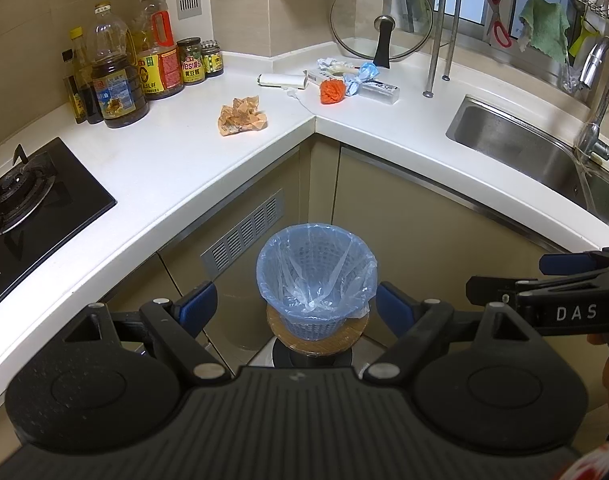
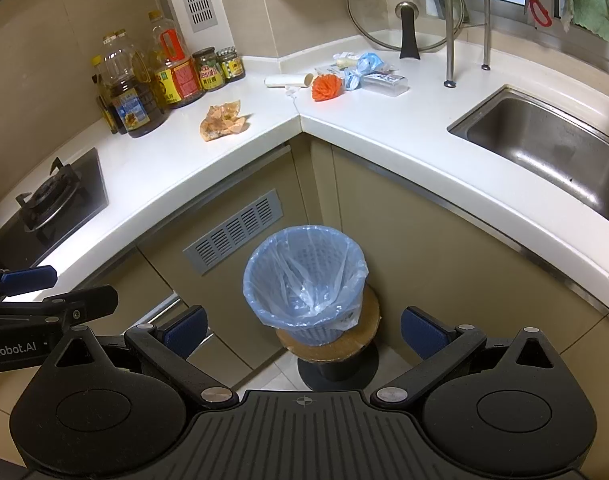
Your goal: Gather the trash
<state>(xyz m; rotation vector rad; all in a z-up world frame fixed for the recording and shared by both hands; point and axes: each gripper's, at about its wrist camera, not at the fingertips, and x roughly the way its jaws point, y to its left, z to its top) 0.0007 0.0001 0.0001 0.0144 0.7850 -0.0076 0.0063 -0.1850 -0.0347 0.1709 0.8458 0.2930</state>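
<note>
A blue mesh bin point(image 1: 315, 276) point(image 2: 304, 280) lined with a clear bag stands on a round stool below the corner counter. On the white counter lie a crumpled brown wrapper point(image 1: 242, 115) point(image 2: 223, 120), an orange crumpled piece point(image 1: 331, 91) point(image 2: 325, 86), a white paper roll point(image 1: 282, 81) point(image 2: 287, 80), a blue-white wrapper point(image 1: 360, 76) point(image 2: 362, 68) and a flat box point(image 1: 380, 90) point(image 2: 386, 81). My left gripper point(image 1: 296, 304) hangs open above the bin, nothing between its fingers. My right gripper point(image 2: 304, 326) is open too, empty, beside the left one.
Oil bottles and jars point(image 1: 136, 72) point(image 2: 160, 80) line the back left. A gas hob point(image 1: 28, 200) point(image 2: 52, 200) sits at the left, a steel sink point(image 1: 536, 152) point(image 2: 552, 144) at the right. A glass lid point(image 1: 380, 20) point(image 2: 404, 8) leans on the wall. Scissors and a green cloth hang above.
</note>
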